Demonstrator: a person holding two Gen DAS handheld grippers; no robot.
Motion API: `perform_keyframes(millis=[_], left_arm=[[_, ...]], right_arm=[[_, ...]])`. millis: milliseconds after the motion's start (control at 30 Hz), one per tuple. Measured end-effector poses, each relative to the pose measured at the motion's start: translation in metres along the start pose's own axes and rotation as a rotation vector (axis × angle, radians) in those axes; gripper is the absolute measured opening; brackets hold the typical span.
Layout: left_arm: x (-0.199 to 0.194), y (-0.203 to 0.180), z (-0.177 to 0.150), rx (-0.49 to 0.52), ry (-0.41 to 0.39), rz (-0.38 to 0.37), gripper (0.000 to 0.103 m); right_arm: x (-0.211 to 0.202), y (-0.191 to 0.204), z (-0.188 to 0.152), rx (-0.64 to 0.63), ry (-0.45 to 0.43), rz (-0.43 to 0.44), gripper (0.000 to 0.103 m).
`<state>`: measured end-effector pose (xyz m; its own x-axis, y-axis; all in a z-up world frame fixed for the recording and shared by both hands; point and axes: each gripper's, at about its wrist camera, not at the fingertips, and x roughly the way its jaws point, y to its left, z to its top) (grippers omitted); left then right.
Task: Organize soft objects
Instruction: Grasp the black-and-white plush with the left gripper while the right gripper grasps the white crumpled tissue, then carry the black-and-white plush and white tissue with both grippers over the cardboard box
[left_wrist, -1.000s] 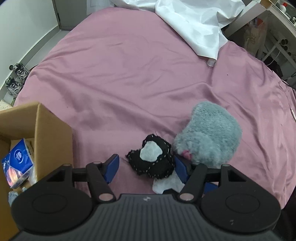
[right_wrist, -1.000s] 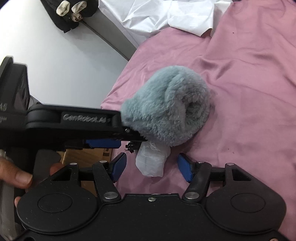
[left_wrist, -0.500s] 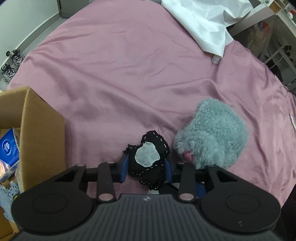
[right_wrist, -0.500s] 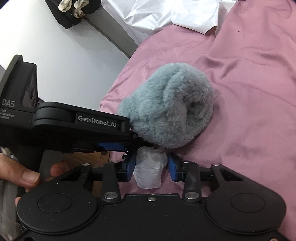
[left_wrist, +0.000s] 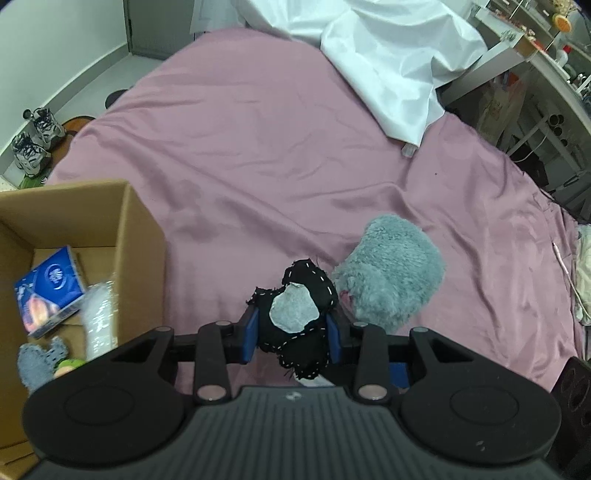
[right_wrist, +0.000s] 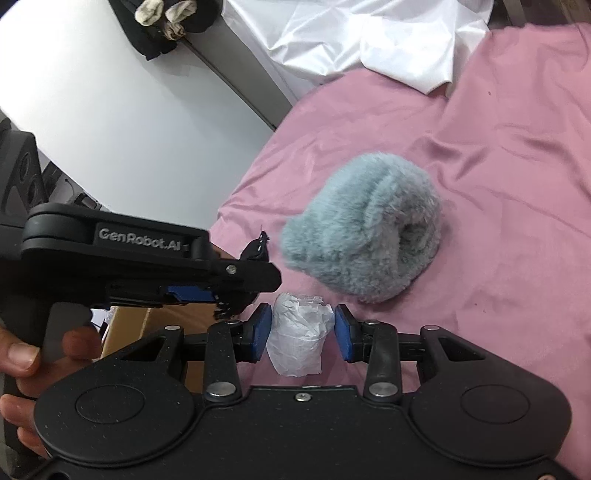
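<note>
Two soft things are gripped at once, one per gripper, near the bed's (left_wrist: 258, 147) front edge where it meets the cardboard box (left_wrist: 140, 236). The box stands at the far left, open-topped, just beside that edge, and already holds a blue packet (left_wrist: 50, 288), a clear crinkled wrapper (left_wrist: 99, 317) and a small grey knitted toy (left_wrist: 37, 360). It looks like the collecting place, which would explain why the picking happens so close to it.

The left gripper (left_wrist: 291, 334) has its blue pads pressed on either side of the black stitched plush (left_wrist: 295, 317), pinching it across its narrow middle. The plush sags and bulges above the pads, as a limp thing would.

Just right of it, the right gripper (right_wrist: 302, 332) squeezes the white crumpled wad (right_wrist: 297, 332) between its pads, taking it at its upper end. The wad lies at the bed's front edge, next to the left gripper's fingers.

Further right, the grey fluffy slipper (right_wrist: 365, 240) rests on the pink sheet, ungripped, touching or nearly touching the plush. It is probably left for a later pass, since both grippers are occupied.

A white cloth (left_wrist: 388, 66) is heaped at the bed's far corner.
</note>
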<state>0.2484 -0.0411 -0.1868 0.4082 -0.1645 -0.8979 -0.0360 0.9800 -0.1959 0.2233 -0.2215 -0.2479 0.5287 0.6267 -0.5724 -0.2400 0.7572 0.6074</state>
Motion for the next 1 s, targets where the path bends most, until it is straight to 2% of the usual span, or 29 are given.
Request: perform_keyframes(millis=[267,700,1000], left_arm=[[-0.029,0.004,-0.002,0.005,-0.063,-0.008,0.036],[-0.063,0.017,-0.013,0.002,-0.124,-0.020,0.036],[-0.092,0.034,-0.019,-0.017,-0.180,-0.034,0.036]], right_arm=[[-0.016,0.017,0.002,-0.043,-0.059,-0.002,0.037],[-0.045,0.045,0.007,-0.059,-0.163,-0.072,0.037],[-0.062,0.065,0.012,-0.064,-0.233,-0.085,0.037]])
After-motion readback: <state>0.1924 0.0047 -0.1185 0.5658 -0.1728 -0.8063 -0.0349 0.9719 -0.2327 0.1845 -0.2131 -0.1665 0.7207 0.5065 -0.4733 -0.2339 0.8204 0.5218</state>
